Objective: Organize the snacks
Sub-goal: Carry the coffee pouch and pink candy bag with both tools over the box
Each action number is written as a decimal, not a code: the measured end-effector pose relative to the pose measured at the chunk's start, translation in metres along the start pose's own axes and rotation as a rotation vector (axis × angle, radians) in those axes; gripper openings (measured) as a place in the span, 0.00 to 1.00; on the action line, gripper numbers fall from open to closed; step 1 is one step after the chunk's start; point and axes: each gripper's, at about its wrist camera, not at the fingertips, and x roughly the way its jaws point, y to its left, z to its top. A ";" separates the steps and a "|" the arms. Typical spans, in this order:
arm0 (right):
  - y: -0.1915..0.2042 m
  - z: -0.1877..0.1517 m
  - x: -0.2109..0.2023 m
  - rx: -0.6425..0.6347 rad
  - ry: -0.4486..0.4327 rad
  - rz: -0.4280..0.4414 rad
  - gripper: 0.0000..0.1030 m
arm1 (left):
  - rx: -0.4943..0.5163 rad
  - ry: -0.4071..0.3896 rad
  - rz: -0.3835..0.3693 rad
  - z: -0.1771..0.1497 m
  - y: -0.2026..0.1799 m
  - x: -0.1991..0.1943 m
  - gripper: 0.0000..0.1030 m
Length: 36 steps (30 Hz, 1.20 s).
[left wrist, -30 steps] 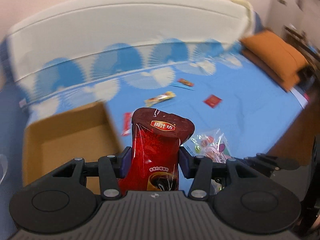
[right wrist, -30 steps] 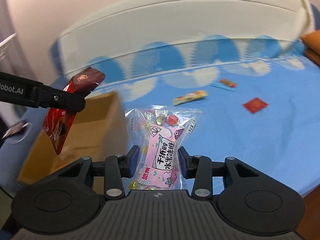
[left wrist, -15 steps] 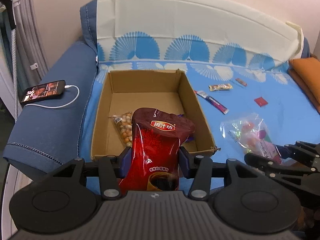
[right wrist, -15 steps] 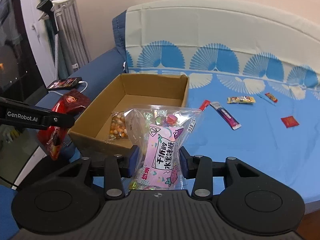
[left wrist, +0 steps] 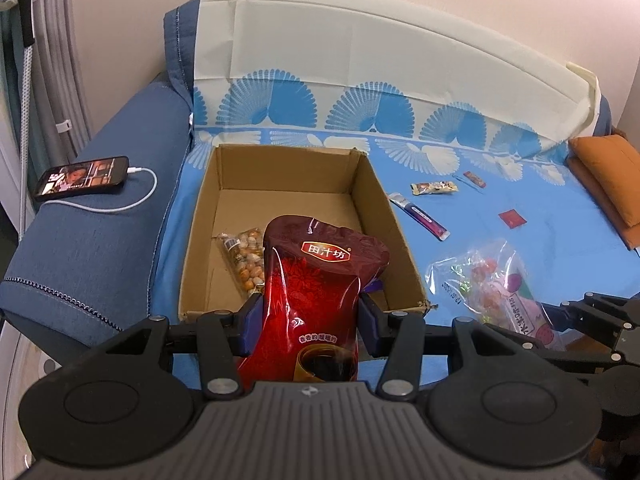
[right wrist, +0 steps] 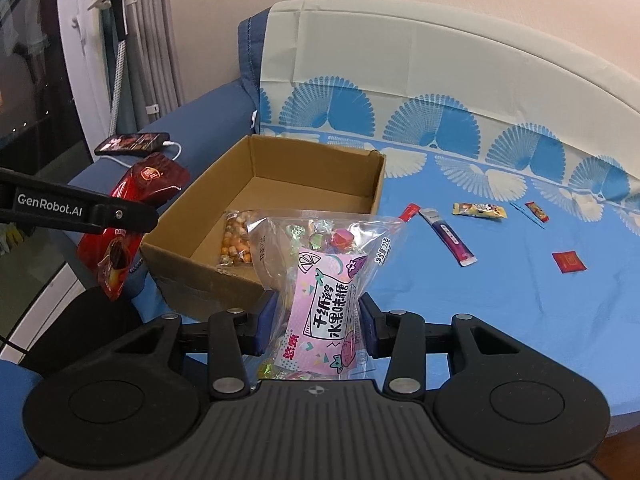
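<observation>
My left gripper is shut on a dark red snack pouch, held upright over the near edge of an open cardboard box. In the box lies a clear bag of nuts. My right gripper is shut on a clear bag of fruit candy with a pink label, just to the right of the box's near corner. From the right wrist the left gripper and its red pouch show at the left.
Loose snacks lie on the blue sheet right of the box: a purple stick, a yellow bar, a small red wrapper and a red sachet. A phone on a cable rests on the blue armrest. An orange cushion lies far right.
Both grippers swung left from the middle of the bed to the cardboard box, each keeping its bag. In the last half second they barely moved.
</observation>
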 end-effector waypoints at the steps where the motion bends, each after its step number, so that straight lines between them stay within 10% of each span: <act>1: 0.001 0.000 0.001 -0.003 0.002 -0.001 0.44 | -0.003 0.003 0.003 0.000 0.001 0.001 0.53; 36: -0.003 0.026 0.023 0.030 -0.004 0.000 0.47 | -0.020 0.046 0.032 0.015 0.001 0.028 0.53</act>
